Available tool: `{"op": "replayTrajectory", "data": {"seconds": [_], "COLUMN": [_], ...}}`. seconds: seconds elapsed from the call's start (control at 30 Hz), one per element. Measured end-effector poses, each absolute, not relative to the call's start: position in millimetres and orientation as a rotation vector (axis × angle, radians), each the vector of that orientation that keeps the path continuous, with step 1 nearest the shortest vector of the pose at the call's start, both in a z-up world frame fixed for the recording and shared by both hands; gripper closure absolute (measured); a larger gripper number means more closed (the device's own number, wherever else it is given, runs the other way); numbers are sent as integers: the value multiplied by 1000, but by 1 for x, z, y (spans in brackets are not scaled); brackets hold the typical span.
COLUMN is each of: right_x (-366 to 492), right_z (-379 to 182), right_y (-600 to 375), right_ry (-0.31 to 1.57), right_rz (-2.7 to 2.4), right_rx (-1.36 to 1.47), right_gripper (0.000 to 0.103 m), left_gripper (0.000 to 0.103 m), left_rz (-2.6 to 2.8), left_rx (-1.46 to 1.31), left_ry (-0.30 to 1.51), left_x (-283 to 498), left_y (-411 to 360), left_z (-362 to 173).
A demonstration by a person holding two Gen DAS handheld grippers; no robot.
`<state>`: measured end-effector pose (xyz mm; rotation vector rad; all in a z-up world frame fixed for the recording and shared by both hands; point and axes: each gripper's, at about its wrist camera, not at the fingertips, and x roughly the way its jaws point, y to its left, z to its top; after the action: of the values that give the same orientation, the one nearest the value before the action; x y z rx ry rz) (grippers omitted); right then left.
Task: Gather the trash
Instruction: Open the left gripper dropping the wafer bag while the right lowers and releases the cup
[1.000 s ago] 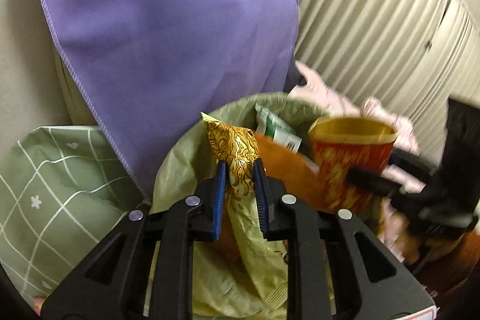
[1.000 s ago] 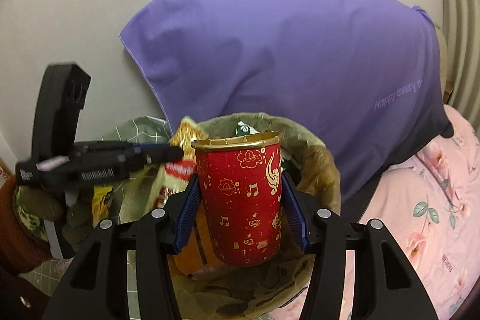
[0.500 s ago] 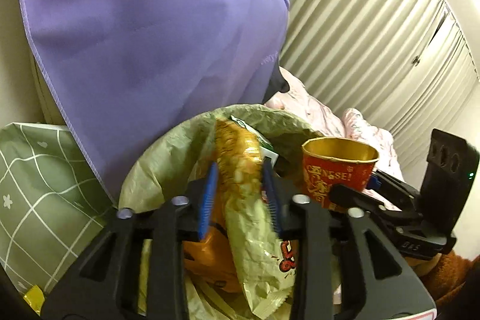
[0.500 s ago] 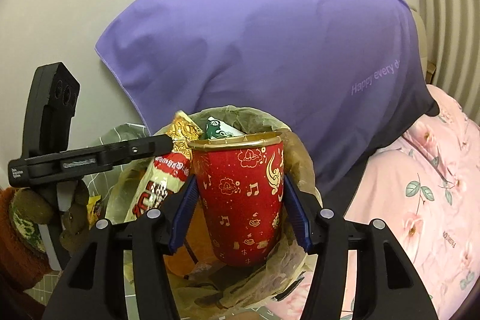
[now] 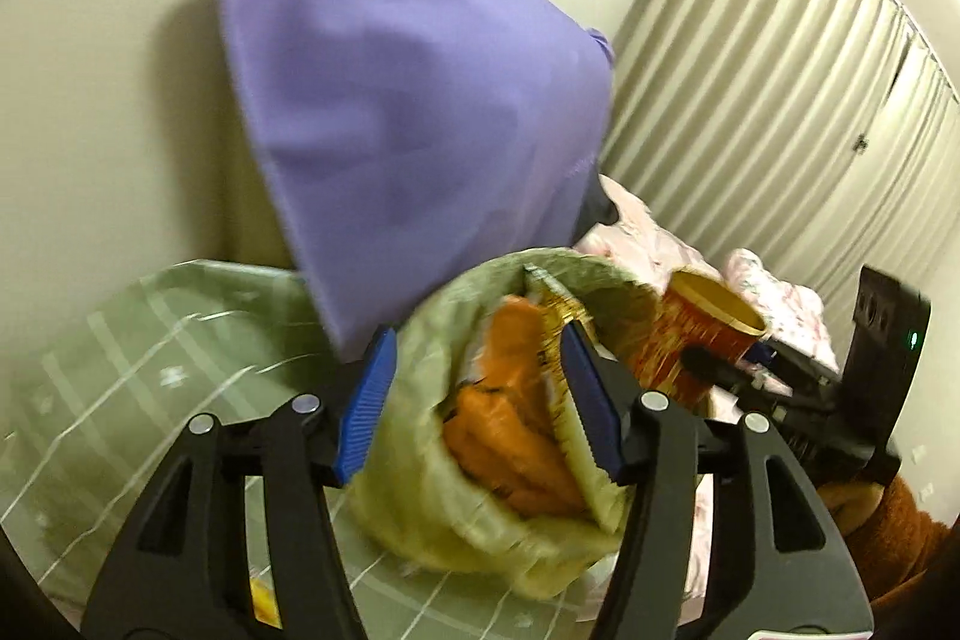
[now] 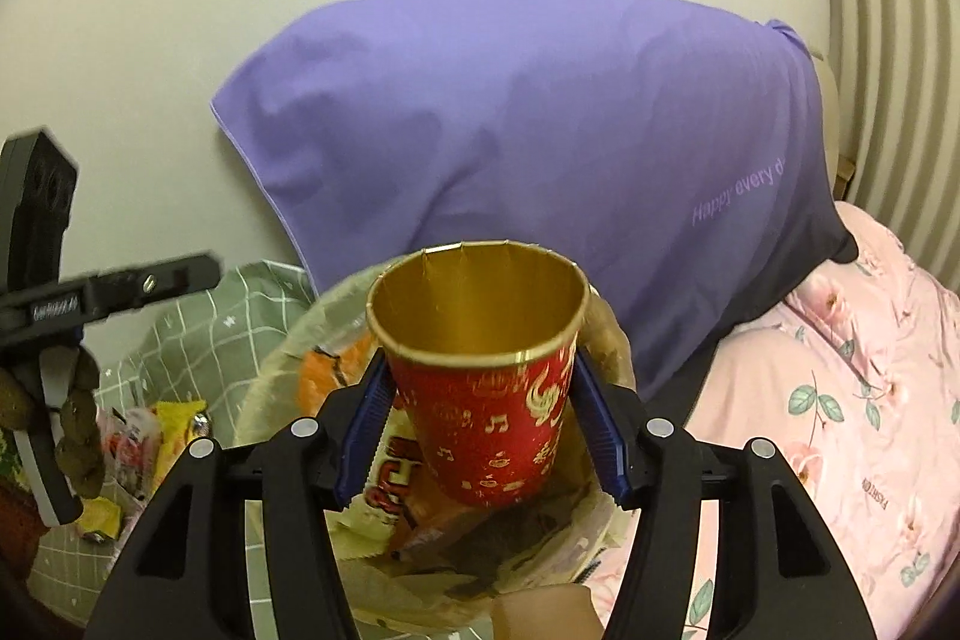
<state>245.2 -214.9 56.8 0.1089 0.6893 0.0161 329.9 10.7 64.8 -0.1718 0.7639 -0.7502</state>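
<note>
— Two grippers, one bag (image 5: pixel 420 472). How will the cup (image 6: pixel 486 370) handle?

— Light, I'd judge, thin paper that dents easily. Best taken low on the wall, across its width, never by the gold rim.

— Near things first: what are the right gripper's (image 6: pixel 480 418) jaws doing?

— They stand wide and are opening. The cup sits between the blue pads, tipped toward the camera, right over the bag's mouth. Whether the pads press on it, I cannot tell.

— And the left gripper (image 5: pixel 474 400)?

— Opening too, with nothing pinched. A wrapper (image 5: pixel 558 340) lies against its right pad, inside the bag, next to something orange (image 5: pixel 510 400). Soft, crinkly foil, slippery; I'd pinch it by an end.

— Where does the bag stand?

— On a green checked sheet (image 5: pixel 150 340), near its back edge. Behind it a purple pillow (image 6: pixel 540 130) leans on the wall; pink bedding (image 6: pixel 840 370) is off to the right.
</note>
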Motion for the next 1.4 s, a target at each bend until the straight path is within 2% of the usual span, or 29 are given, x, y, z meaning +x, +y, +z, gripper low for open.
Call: {"op": "replayTrajectory", "data": {"seconds": [0.1,0.27,0.47,0.57,0.7,0.83,1.0,1.1,1.2,1.4], "right_x": [252,266,247,235,216,242,293,312,308,290], "right_z": [54,25,21,30,58,63,28,-9,-5,47], "right_y": [-213,-210,-203,-201,-203,-205,-176,-152,-136,-158], "right_ry": [722,902,928,908,748,707,930,1146,1118,975], "right_rz": [36,27,14,20,59,64,39,67,105,147], "right_rx": [121,86,6,-31,33,90,-219,-454,-537,-272], "right_gripper": [48,47,47,47,47,47,47,47,47,47], "left_gripper": [48,48,47,47,47,47,47,47,47,46], "left_rz": [-707,-633,-578,-565,-572,-586,-604,-590,-580,-537], "left_rx": [-183,-217,-257,-274,-304,-317,-301,-322,-339,-360], "left_ry": [762,751,738,746,761,769,745,749,746,744], "left_x": [320,307,297,295,292,290,280,279,275,270], "left_y": [37,75,109,117,120,116,115,121,128,147], "left_z": [65,63,63,56,49,48,54,52,49,42]}}
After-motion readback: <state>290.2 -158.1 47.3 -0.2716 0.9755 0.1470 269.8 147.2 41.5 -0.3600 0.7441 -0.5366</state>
